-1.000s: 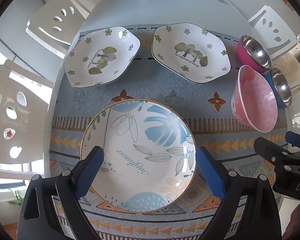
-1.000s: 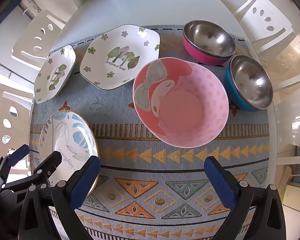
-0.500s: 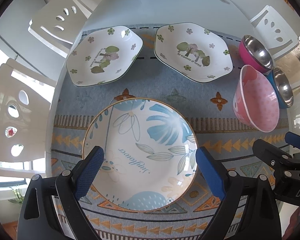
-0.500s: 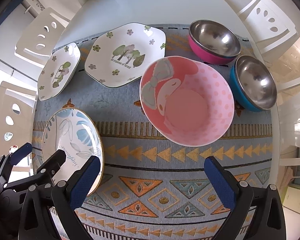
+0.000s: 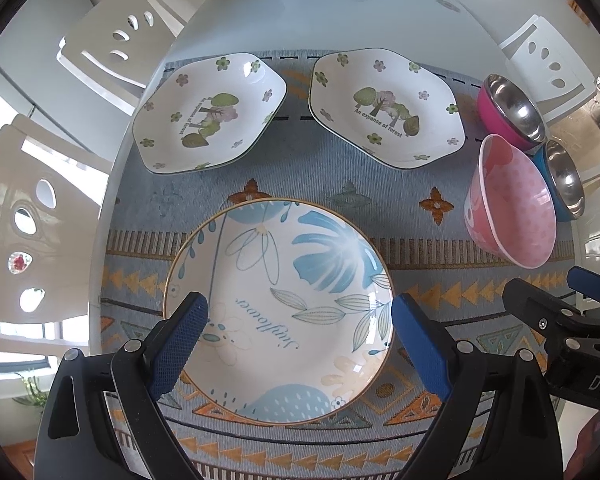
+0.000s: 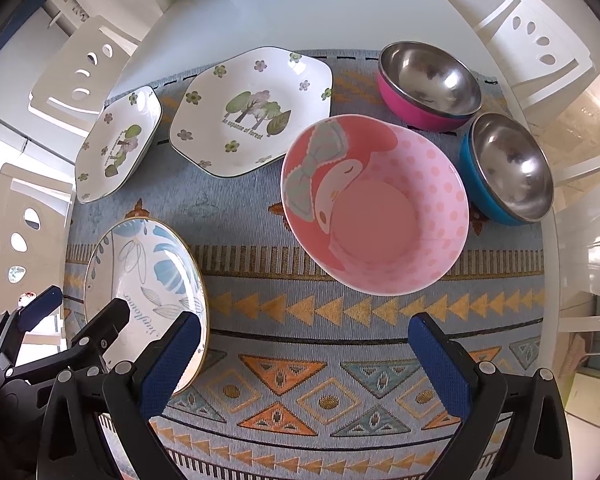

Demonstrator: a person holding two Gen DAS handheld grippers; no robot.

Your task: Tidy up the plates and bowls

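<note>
Not much has moved in the last second: both grippers just drifted a touch to the right over the patterned mat (image 6: 300, 360), so nothing's been sorted yet. The left gripper (image 5: 298, 334) hangs wide open over the near blue flower plate (image 5: 278, 308); the right gripper (image 6: 304, 358) is wide open too, aimed at the pink bowl (image 6: 374, 204). 2 white tree plates (image 5: 210, 112) sit at the far side. Only the right view shows inside the 2 steel bowls (image 6: 430, 86) far right.

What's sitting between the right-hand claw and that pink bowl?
Nothing but patterned mat: in the right wrist view the stretch from the right gripper to the pink bowl is bare.
</note>
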